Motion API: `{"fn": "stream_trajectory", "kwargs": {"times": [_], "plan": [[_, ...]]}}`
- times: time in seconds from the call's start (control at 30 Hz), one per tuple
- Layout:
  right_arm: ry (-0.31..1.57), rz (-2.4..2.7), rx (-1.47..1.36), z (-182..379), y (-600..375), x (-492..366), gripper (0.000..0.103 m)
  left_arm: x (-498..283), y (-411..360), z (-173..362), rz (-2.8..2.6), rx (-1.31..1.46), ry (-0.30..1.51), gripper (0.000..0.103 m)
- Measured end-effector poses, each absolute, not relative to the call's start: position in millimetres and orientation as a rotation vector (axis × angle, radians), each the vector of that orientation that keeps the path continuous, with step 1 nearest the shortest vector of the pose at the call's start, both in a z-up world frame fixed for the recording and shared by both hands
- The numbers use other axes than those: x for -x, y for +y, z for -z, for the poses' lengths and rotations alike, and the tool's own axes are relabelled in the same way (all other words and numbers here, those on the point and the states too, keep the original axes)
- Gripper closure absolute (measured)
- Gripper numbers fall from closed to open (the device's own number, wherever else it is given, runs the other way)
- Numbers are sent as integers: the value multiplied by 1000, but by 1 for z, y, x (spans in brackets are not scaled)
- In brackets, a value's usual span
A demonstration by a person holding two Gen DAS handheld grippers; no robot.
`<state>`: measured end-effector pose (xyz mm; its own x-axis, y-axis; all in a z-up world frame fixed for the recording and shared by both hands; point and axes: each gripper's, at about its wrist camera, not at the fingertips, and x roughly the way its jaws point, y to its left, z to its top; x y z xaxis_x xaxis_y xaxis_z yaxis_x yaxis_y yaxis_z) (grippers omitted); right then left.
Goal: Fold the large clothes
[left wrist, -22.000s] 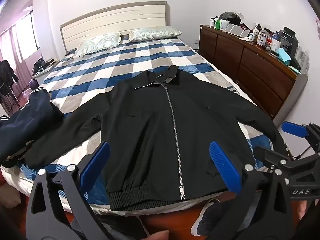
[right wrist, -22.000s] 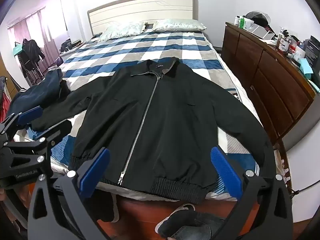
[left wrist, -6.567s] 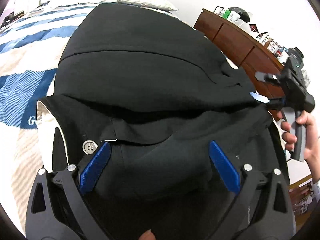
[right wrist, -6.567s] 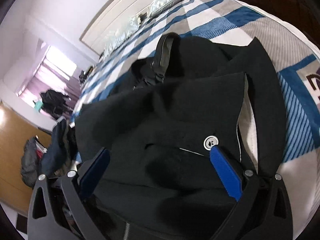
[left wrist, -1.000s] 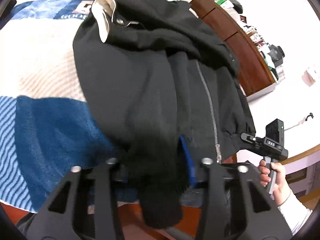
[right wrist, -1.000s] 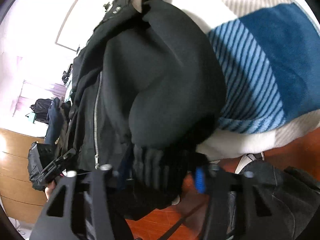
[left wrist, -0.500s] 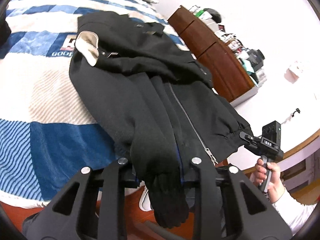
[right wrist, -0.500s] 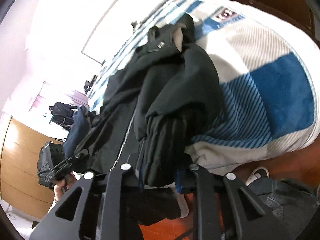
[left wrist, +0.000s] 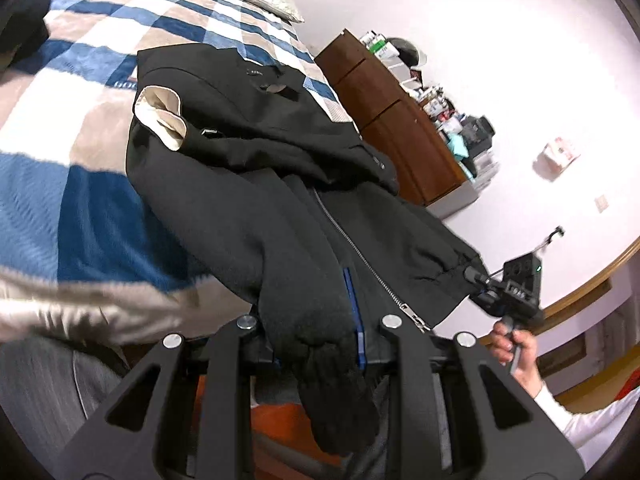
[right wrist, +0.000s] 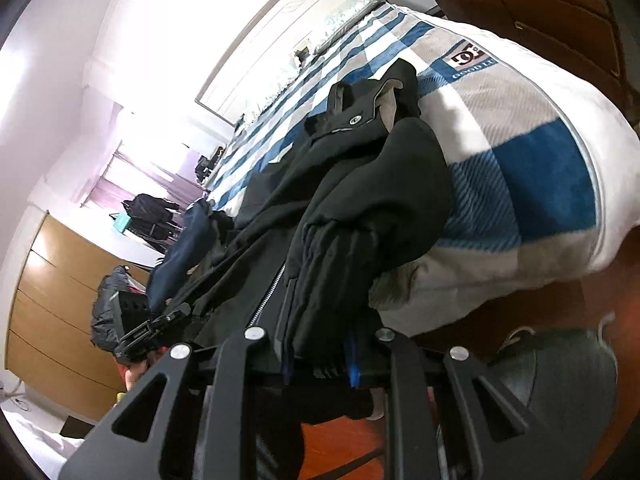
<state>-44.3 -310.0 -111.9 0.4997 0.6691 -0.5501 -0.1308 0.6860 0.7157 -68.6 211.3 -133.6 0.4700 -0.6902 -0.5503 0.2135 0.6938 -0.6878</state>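
Note:
A black zip-up jacket point(left wrist: 280, 184) lies lengthwise on the checked bed, sleeves folded in over its front and a beige lining patch point(left wrist: 160, 116) showing near the shoulder. My left gripper point(left wrist: 316, 336) is shut on the ribbed hem at one bottom corner, which hangs between its fingers. At the other corner my right gripper point(right wrist: 320, 356) is shut on the hem of the jacket point(right wrist: 360, 184). The hem is raised off the foot of the bed and stretched between both grippers. In the left wrist view the right gripper point(left wrist: 480, 280) appears, held by a hand point(left wrist: 516, 348).
The blue, white and beige blanket point(right wrist: 520, 120) covers the bed. A brown dresser point(left wrist: 392, 120) with clutter on top stands along one side. A navy garment pile point(right wrist: 180, 256) sits on the bed's other side, and a wooden wardrobe point(right wrist: 52, 300) is beyond it.
Both grippers closed on the jacket's ribbed hem, then rose and drew back from the bed's foot. The hem lifted off the mattress and more of the bed came into view.

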Motion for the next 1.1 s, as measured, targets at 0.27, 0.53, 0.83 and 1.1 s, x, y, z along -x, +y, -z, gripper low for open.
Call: {"fn": "stream_trajectory", "kwargs": {"times": [0.27, 0.53, 0.83, 1.1], "plan": [[828, -550, -761, 81, -312, 14, 83, 37, 213, 94, 620, 630, 849, 79], [763, -542, -809, 38, -308, -67, 83, -40, 217, 50, 591, 681, 812, 79], [767, -499, -813, 12, -292, -190, 83, -152, 232, 39, 483, 742, 829, 78], [875, -443, -766, 43, -255, -323, 83, -271, 247, 81, 361, 764, 923, 78]]}}
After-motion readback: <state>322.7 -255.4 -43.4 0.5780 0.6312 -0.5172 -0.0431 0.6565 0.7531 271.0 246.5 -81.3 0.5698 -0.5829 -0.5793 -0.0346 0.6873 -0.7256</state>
